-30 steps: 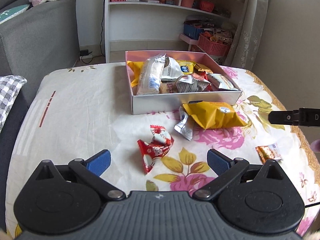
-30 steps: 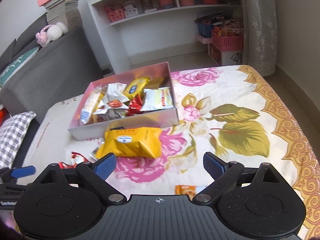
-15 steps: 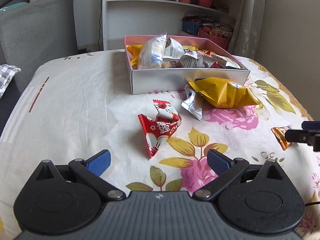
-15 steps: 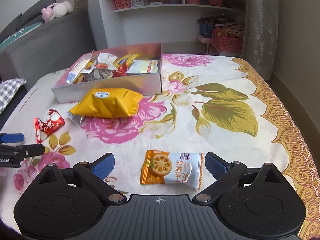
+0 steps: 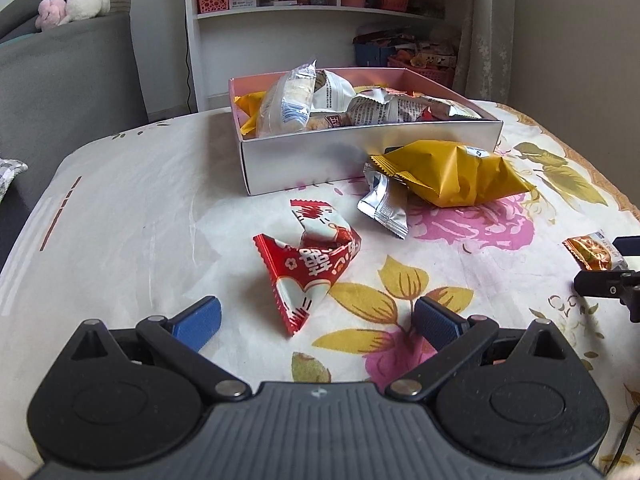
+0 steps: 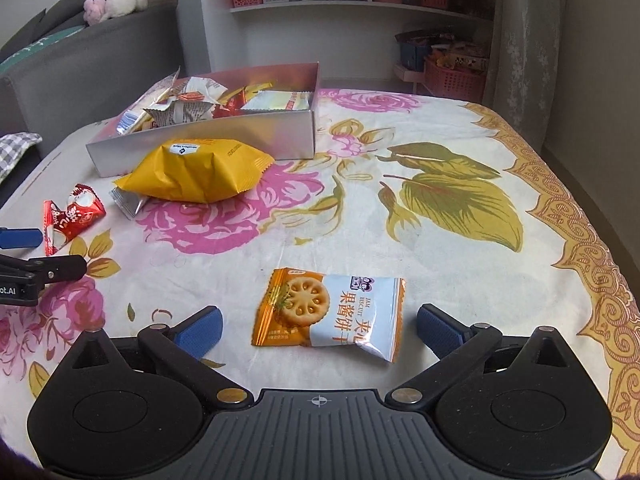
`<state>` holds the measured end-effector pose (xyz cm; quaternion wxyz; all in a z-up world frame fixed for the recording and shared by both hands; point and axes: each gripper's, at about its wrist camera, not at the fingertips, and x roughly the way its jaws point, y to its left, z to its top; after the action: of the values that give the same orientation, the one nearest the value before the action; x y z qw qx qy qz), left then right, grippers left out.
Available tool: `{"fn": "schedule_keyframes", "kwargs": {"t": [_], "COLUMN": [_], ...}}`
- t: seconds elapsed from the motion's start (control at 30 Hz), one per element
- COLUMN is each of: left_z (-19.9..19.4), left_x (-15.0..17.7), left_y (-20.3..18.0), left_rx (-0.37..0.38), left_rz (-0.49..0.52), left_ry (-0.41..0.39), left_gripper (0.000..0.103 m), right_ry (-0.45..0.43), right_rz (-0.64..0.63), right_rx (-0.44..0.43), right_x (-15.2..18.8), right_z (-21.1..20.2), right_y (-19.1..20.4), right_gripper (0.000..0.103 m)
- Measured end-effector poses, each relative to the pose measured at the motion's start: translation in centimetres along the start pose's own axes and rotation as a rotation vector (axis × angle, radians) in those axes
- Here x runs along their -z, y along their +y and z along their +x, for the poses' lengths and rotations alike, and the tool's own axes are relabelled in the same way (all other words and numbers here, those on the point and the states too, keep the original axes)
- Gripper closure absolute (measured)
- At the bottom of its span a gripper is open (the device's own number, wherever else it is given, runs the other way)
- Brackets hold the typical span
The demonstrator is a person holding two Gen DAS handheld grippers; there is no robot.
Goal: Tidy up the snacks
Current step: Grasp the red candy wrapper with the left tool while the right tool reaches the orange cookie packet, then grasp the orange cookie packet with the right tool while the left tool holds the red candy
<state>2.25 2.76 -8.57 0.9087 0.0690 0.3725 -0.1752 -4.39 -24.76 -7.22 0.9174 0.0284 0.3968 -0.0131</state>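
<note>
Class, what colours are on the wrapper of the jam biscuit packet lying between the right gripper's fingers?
Orange and pale blue jam biscuit packet, clearest in the right wrist view.

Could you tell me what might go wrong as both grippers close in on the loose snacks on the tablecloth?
1. The jam biscuit packet lies flat between the open right gripper pads; closing could crush the biscuit or snag the tablecloth.
2. The red packet is crumpled and sits ahead of the open left gripper; it may slip away.

Lighting: soft daylight, even, moderately bright; faint shadows. Quality: sharp centre, strong fisheye bending, dark vignetted corners, slightly hazy background.
</note>
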Motion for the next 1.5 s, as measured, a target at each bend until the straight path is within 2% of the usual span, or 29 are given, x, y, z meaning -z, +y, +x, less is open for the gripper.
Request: {"fn": "schedule_keyframes", "kwargs": {"t": [0.17, 0.3, 0.73, 0.93, 1.07, 1.27, 1.5], "left_z": [0.8, 1.0, 0.9, 0.8, 0.7, 0.5, 0.1], "left_x": [-0.5, -0.8, -2.0, -2.1, -2.2, -2.3, -2.9], "left_y": [0.0, 0.3, 1.1, 1.3, 1.4, 1.5, 1.7], "left_rx": [0.008, 0.015, 0.038, 0.047, 0.052, 0.043, 0.046], "left_rz": [0.01, -0.006, -0.054, -0.067, -0.075, -0.087, -0.116], "left_ry": [-0.01, -0.02, -0.026, -0.019, -0.014, -0.008, 0.0], "left_gripper": [0.001, 0.006, 0.041, 0.055, 0.064, 0.069, 0.073], "right_ry": [-0.001, 0.007, 0.022, 0.013, 0.002, -0.003, 0.0], "right_rz": [-0.005, -0.016, -0.028, -0.043, -0.061, -0.083, -0.12], "right_rx": [-0.004, -0.015, -0.03, -0.047, -0.064, -0.075, -0.094], "right_x": [-0.3, -0.5, -0.6, -0.7, -0.7, -0.8, -1.0], "right_z": [0.2, 0.3, 0.2, -0.1, -0.4, -0.5, -0.8], "right_y": [0.0, 0.0, 0.1, 0.5, 0.9, 1.4, 2.1], "right_gripper": [0.0, 0.0, 0.002, 0.013, 0.027, 0.036, 0.041]}}
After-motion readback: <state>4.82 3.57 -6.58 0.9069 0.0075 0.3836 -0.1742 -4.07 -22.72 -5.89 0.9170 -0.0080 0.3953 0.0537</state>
